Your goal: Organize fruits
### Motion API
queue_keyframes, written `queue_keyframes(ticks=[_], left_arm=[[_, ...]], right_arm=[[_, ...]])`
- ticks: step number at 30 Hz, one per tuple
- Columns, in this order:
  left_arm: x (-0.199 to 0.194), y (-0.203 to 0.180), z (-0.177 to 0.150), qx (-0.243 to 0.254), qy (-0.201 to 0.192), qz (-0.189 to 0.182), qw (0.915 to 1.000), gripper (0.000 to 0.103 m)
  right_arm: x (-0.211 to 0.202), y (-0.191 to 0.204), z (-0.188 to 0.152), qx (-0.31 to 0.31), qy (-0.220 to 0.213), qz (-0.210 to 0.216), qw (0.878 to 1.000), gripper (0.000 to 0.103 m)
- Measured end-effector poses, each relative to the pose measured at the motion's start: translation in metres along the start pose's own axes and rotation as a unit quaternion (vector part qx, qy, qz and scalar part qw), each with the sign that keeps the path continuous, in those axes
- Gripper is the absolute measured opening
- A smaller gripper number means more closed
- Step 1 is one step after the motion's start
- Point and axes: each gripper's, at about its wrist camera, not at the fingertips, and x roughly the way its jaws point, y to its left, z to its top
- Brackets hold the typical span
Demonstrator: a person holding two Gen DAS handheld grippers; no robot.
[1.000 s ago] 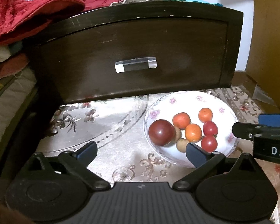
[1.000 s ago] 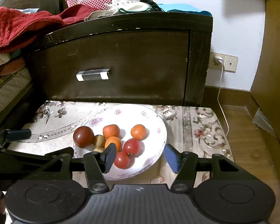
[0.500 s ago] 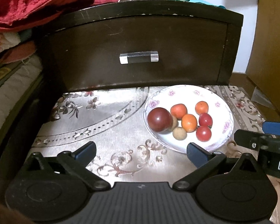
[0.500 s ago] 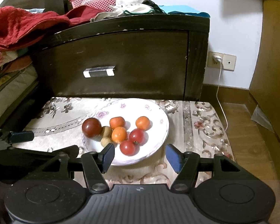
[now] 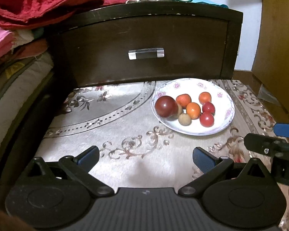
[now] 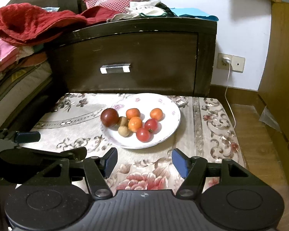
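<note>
Both tools, left (image 5: 145,156) and right (image 6: 144,161), hung open and empty before the fruit plate (image 6: 171,123) on the counter (image 6: 77,127).

Low table (image 5: 125,127) under a floral brocade cloth (image 6: 212,127); white flowered plate (image 5: 224,124) directly on it

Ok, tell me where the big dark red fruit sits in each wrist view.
Left wrist: the big dark red fruit lies right of centre, at the left edge of the white plate.
Right wrist: the same fruit lies left of centre, again at the plate's left edge.
Shared landmark: the drawer handle on the dark cabinet behind the plate.
</note>
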Motion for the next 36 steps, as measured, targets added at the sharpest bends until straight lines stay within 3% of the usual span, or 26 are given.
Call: queue_keyframes(ticks=[7,20,36], left_arm=[[-0.015,0.001,-0.012,0.006,-0.005,0.015,0.9999,0.103],[-0.042,0.006,-0.028,-0.001,-0.012,0.007,0.9999,0.103],[-0.052,0.010,-0.042,-0.009,-0.001,0.023,0.9997,0.103]], right_arm=[[-0.011,0.003,-0.011,0.003,0.006,-0.002,1.000,0.061],[-0.024,0.012,-0.031,-0.001,0.025,-0.003,1.000,0.062],[-0.032,0.021,-0.041,-0.014,0.032,0.005,0.999,0.063]])
